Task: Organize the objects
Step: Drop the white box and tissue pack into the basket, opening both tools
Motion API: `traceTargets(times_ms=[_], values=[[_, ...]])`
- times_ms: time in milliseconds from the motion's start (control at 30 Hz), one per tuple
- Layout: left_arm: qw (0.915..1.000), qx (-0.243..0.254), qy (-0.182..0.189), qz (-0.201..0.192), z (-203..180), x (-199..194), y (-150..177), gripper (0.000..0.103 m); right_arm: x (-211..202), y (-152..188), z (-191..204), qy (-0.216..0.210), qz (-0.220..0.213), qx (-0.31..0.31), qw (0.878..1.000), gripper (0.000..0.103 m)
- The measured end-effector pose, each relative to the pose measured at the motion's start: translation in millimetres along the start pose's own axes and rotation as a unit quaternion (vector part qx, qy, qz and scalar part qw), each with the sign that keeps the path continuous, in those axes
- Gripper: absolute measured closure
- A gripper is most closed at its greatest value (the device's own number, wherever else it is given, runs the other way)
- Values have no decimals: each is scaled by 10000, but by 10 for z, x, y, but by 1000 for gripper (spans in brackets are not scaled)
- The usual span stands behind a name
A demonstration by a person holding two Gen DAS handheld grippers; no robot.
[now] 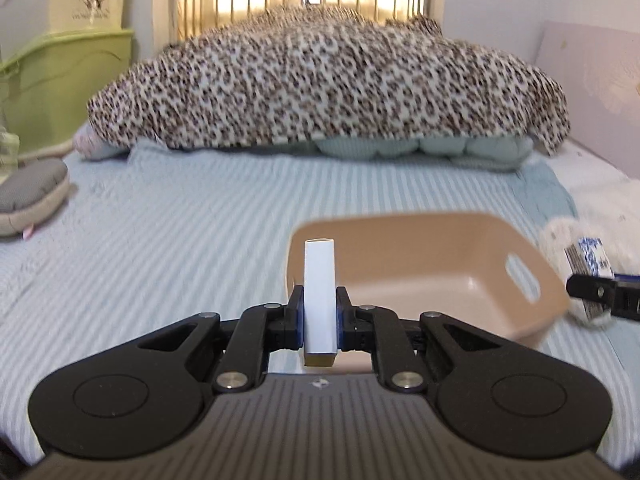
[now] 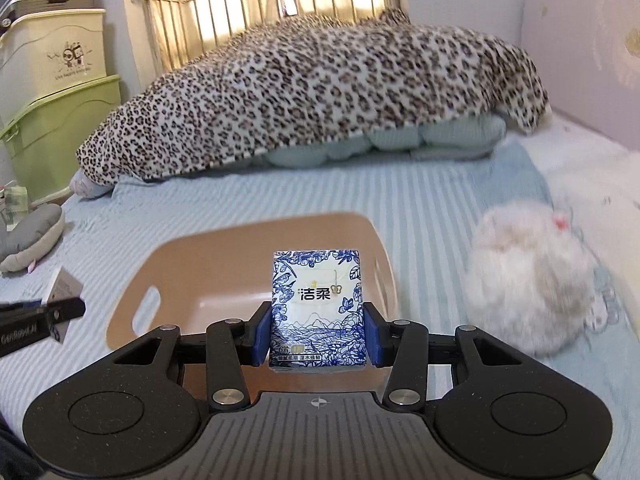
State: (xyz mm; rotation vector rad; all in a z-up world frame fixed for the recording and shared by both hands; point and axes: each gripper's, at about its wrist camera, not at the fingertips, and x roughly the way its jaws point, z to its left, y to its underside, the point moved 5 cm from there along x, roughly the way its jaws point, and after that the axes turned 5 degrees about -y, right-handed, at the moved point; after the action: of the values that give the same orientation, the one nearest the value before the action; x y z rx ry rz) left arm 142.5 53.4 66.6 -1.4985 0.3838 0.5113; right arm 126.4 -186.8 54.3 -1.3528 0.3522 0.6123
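Observation:
A tan plastic bin with handle slots lies on the striped blue bedsheet; it also shows in the right wrist view. My left gripper is shut on a slim white box, held upright at the bin's near left rim. My right gripper is shut on a blue-and-white tissue pack, held over the bin's near edge. The tissue pack shows at the right edge of the left wrist view, and the white box at the left of the right wrist view.
A fluffy white plush lies right of the bin. A leopard-print blanket over pillows fills the bed's head end. A grey cushion lies at the left edge. Green and cream storage boxes stand beside the bed.

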Motion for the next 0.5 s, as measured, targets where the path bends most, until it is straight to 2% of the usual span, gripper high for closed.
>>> traceTargets(times_ms=[133,300,367,500], values=[[9999,89,-112,-45,-85,219,-143,87,134,-167,61,-84,-103,-86,9999,60],[9994,304,-99,142,-205,537,-164,87,390,-262,165,-29,-40,-275,9996,60],[9985,440,-151,289,-270,697,-120,87,529,-257,189,6,67,-344,9994,60],[9961,410,-185,761,-316,1005,18,87,799,-173,193,66,337,-368,9987,60]])
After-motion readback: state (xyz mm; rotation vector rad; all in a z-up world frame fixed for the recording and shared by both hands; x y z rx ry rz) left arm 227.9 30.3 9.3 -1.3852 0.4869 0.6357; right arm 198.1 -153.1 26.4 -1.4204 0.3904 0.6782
